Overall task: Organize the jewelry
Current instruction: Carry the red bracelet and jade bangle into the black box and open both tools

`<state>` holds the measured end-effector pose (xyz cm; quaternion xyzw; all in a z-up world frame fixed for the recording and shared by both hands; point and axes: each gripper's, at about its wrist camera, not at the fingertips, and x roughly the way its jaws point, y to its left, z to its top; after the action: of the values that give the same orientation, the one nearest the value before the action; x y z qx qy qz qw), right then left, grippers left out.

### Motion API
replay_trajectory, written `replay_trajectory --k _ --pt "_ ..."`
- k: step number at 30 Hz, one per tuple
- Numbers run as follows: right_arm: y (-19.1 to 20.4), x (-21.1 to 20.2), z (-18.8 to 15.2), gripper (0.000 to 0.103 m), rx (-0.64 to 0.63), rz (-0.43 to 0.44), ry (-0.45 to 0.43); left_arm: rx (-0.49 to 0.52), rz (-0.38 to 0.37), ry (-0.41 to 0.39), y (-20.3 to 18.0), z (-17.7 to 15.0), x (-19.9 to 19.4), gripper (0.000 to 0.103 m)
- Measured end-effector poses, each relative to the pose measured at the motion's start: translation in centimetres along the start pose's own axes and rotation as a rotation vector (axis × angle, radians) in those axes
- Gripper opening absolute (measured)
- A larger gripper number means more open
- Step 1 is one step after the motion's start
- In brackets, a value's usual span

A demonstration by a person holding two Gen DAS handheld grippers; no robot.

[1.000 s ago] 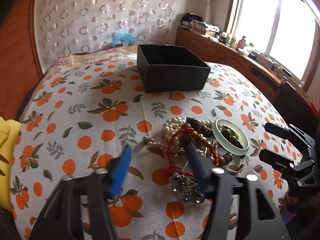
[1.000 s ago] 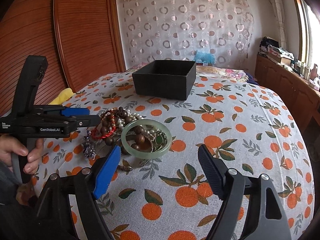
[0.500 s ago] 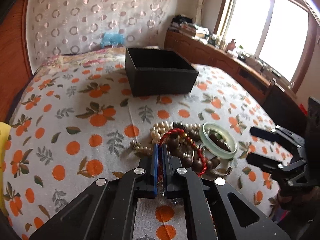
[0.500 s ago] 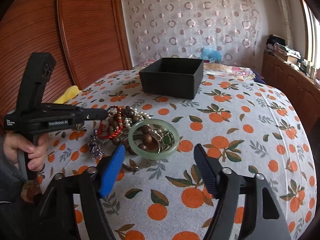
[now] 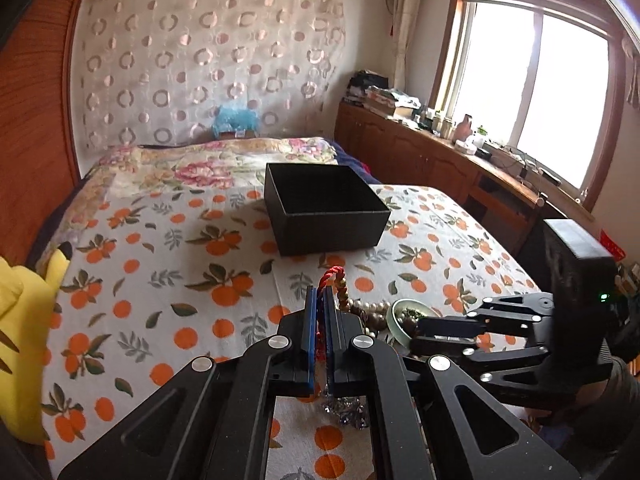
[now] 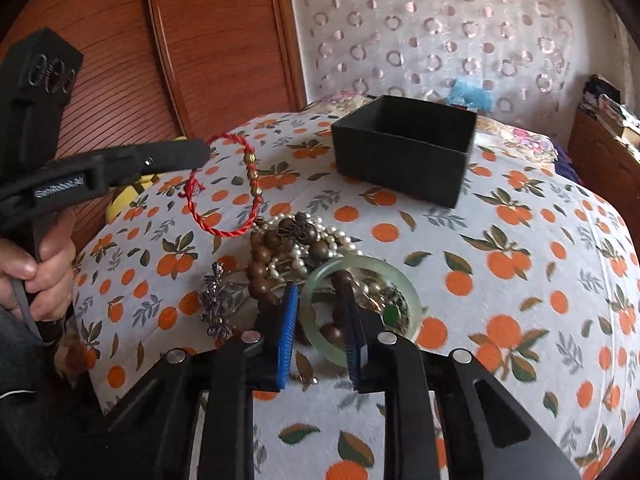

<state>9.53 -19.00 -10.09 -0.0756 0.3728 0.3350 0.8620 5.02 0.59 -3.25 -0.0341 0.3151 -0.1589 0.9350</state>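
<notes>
- Orange-print bedspread (image 6: 500, 240) carries the jewelry pile and black box (image 6: 404, 148).
- Left claw (image 5: 319, 300) clenches the red cord bracelet (image 6: 228, 184), lifted clear.
- Right claw (image 6: 320, 320), jaws just closing, straddles the jade bangle's (image 6: 408, 300) rim, not visibly pinching.
- Carry the bracelet slowly; dangling cord may snag beads.

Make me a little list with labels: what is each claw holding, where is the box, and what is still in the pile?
left claw: shut on red bracelet, lifted off the pile
right claw: jaws just closing around green bangle rim
black box: open, behind the pile
pile: wooden beads, pearls, silver brooch
surface: orange-print cloth
</notes>
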Motion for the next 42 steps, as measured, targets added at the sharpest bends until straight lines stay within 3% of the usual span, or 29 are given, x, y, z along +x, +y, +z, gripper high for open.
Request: replay_trajectory --k 10,13,21,42 --pt "1.1 1.2 0.5 0.023 -0.064 -0.023 0.06 -0.005 -0.002 -0.004 0.1 0.2 -0.2 0.002" --pt "1.0 1.4 0.4 0.01 -0.072 -0.029 0.062 -0.001 0.0 -0.005 0.1 0.1 -0.2 0.002" --pt "-0.5 -1.2 2.0 0.01 -0.075 -0.03 -0.021 0.007 0.006 -0.01 0.0 0.6 0.3 0.002" --pt "-7.8 -1.5 9.2 0.01 -0.055 -0.112 -0.115 0.061 0.041 -0.033 -0.3 8.8 6.5 0.002"
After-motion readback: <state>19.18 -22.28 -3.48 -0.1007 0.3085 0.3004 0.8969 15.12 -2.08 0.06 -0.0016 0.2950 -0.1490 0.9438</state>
